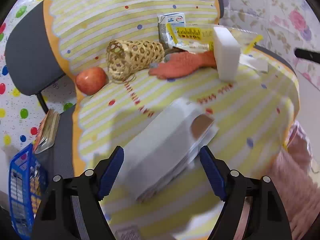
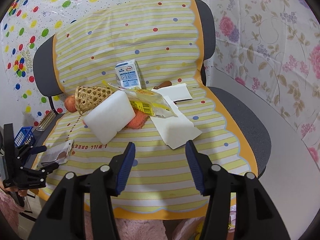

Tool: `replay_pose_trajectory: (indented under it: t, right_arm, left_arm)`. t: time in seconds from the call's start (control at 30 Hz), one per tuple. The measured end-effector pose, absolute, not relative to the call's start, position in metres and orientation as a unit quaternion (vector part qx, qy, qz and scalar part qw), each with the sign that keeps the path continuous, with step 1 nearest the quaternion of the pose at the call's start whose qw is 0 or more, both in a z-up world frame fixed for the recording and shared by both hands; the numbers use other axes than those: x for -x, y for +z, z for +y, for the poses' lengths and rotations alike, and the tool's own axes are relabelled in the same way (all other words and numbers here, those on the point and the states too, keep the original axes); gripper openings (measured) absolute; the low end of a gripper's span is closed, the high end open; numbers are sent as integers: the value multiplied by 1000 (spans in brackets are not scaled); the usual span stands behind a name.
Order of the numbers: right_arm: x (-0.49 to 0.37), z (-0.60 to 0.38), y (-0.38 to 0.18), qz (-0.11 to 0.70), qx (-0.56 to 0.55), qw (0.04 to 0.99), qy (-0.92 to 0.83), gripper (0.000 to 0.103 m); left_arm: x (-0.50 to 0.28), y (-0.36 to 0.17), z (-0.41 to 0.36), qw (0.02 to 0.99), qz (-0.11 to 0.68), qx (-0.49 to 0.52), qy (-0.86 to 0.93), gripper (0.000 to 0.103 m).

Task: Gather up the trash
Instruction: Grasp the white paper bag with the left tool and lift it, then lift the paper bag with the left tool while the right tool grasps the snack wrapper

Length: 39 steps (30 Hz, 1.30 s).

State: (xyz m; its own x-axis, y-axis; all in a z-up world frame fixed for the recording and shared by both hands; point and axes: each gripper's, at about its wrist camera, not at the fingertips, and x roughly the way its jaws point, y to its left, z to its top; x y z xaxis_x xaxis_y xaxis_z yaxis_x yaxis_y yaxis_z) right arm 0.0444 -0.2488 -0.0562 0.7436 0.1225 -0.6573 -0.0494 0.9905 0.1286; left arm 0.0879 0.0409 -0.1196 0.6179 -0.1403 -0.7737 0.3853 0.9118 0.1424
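Silver wrapper (image 1: pixel 170 150) blurred left view, sharper right view

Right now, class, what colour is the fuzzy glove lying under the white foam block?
Orange. The glove shows best in the left wrist view, partly under the foam block.

Silver wrapper (image 2: pixel 57 155), perhaps crumpled, lies at cloth edge.

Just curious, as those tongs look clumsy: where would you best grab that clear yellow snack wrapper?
Probably by the crinkled corner of the snack wrapper that overhangs the white paper, coming from the near right with the right tongs; the white foam block blocks its left side.
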Motion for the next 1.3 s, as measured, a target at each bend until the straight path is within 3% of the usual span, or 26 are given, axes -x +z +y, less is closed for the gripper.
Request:
replay_pose_trajectory:
  t: [0.27,0.33,0.6,0.67,0.8,0.87,1.1,1.3]
  right_arm:
    - [-45,-245,-57,358,-46,931,57,52]
    - [-44,-245,-60,361,-43,929,63,56]
    - [-52,-242,-71,374,-53,923,75,60]
    - [-52,-239,-71,375,-55,922,82,60]
    - [-48,-233,-71,375,-49,921,91,60]
    - [-47,-233,-71,376,-50,921,92,60]
    - [-54,-238,-63,363,-49,927,82,62]
    - [-84,-236,-62,351,-16,933,81,65]
  left_arm:
    - [-144,-122,46,891,431,-99,-103,79]
    - [-141,-119,60,892,430,-74,-120,89]
    - [-121,-137,96,876,467,-8,-124,85]
    - [-114,-137,91,875,466,-8,-132,76]
    - [-105,-132,84,876,460,4,-147,39]
    - [-101,-123,77,882,446,13,-149,28]
    - [-79,-62,38,926,350,31,-136,22]
    - [-82,-43,16,937,326,20,-127,22]
